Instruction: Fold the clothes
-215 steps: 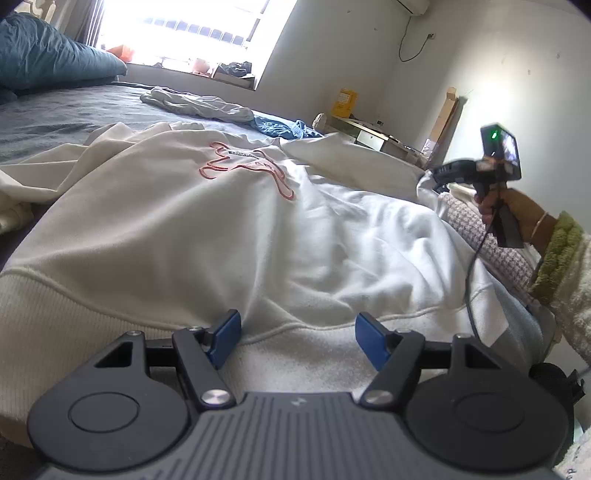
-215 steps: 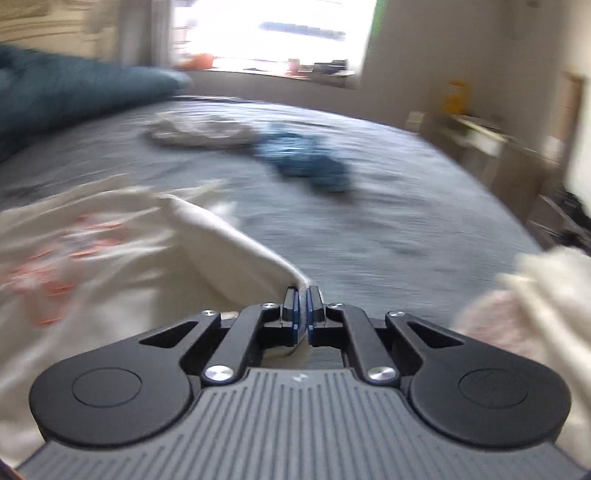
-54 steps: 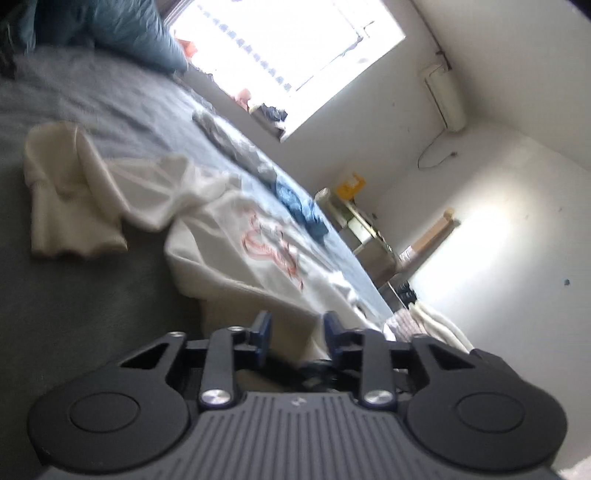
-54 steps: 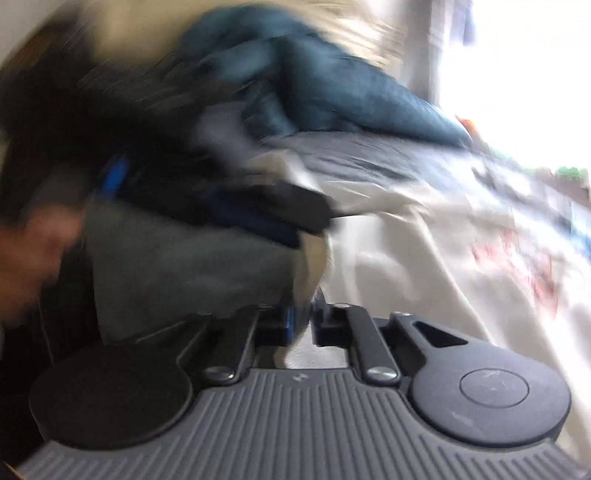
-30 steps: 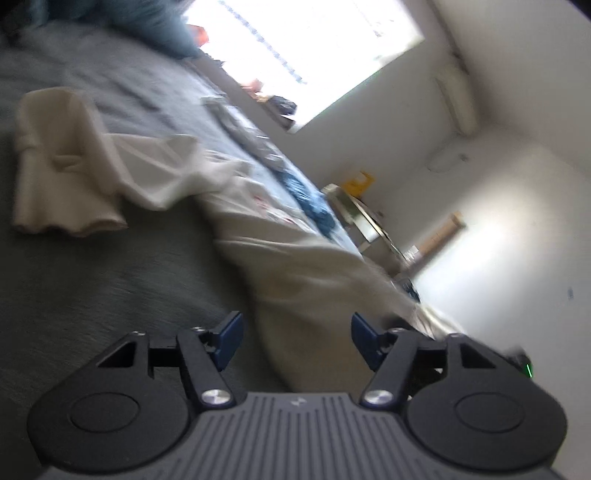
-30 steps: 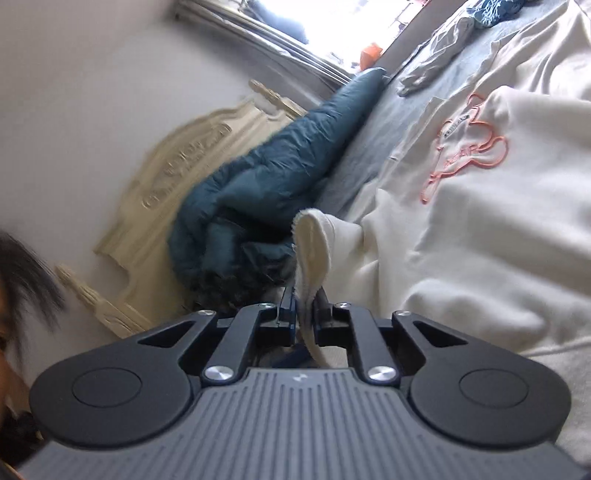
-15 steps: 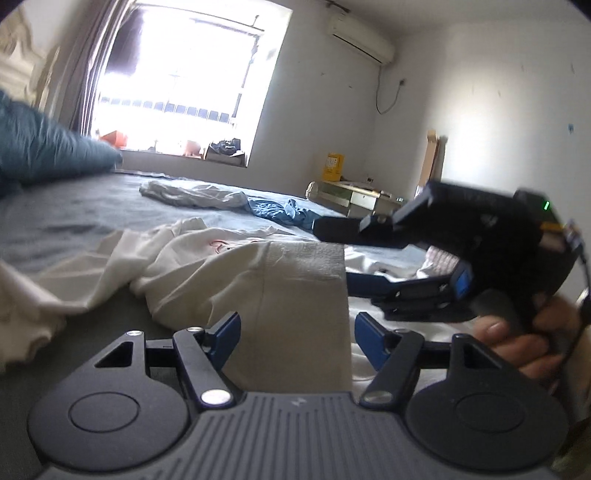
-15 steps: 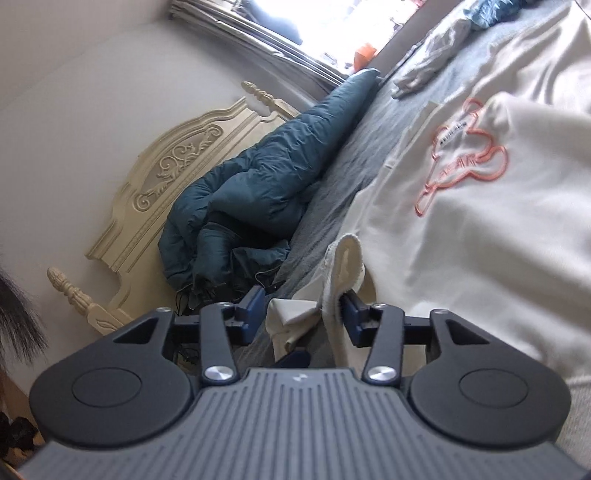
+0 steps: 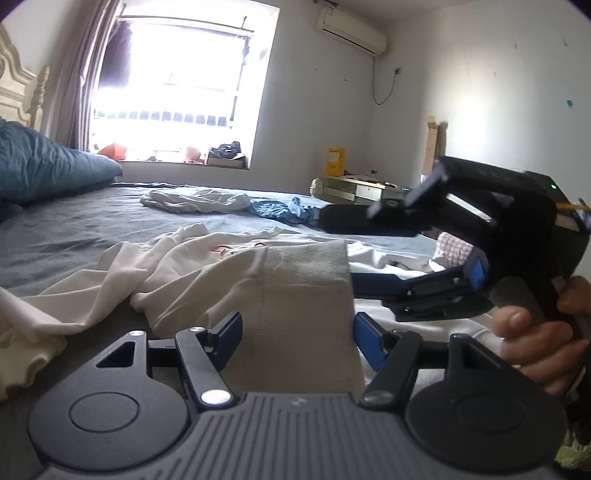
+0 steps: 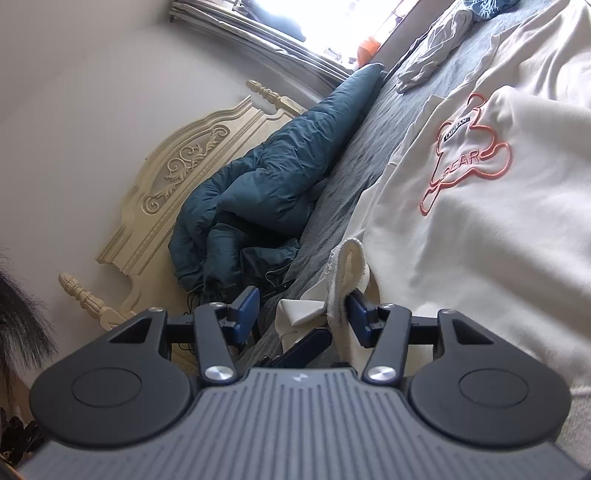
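Teal duvet (image 10: 273,177), carved headboard (image 10: 177,184), bright window (image 9: 177,85), wall AC (image 9: 349,31)

The left wrist camera sits low and upright over the bed (image 9: 74,229), close behind its tool (image 9: 295,332), facing the window (image 9: 177,85). The right wrist camera is rolled sideways, facing the headboard (image 10: 177,184). Both views share the cream sweatshirt (image 9: 184,269) (image 10: 480,203) and blue duvet (image 9: 44,170) (image 10: 277,177).

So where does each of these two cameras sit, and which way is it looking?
Left wrist: behind the left gripper, facing across the bed toward the window; shows the ribbed cuff, the right gripper and the hand holding it.
Right wrist: behind the right gripper, tilted, facing the headboard; jaws opening around the cuff.
Shared: white sweatshirt, blue duvet.
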Tool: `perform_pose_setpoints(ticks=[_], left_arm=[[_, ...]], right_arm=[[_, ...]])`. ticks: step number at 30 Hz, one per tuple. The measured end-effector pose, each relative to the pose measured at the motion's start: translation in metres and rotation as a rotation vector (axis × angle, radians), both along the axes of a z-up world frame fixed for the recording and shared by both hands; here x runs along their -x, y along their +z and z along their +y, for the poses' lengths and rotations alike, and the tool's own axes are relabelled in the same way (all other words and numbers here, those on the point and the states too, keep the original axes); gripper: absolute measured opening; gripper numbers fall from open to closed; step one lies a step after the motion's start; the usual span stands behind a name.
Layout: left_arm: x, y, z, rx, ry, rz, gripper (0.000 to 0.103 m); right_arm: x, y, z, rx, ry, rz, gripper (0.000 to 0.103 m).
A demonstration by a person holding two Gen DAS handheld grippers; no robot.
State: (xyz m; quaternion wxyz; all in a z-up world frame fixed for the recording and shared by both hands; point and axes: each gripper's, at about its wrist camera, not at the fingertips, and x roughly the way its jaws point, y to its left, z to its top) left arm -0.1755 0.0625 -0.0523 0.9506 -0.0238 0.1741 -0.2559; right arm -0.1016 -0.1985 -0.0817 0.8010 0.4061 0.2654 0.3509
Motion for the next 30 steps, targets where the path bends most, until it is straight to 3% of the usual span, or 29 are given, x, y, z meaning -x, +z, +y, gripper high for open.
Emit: perform_pose_setpoints(ticks=[14, 18, 24, 30], left_arm=[[-0.012, -0.007, 0.013, 0.071, 0.022, 0.056, 0.064], [-0.011, -0.005, 0.011, 0.064, 0.009, 0.035, 0.064], [-0.013, 0.000, 0.006, 0.063, -0.009, 0.004, 0.065], [-0.020, -0.003, 0.021, 0.141, -0.021, 0.037, 0.063]], right_arm=[[0.009, -0.011, -0.005, 0.000, -0.001, -0.007, 0.051], [0.005, -0.017, -0.006, -0.046, 0.007, 0.031, 0.051], [0.004, -0.009, 0.006, -0.031, 0.056, 0.003, 0.051], [0.005, -0.006, 0.006, -0.029, 0.073, -0.015, 0.051]])
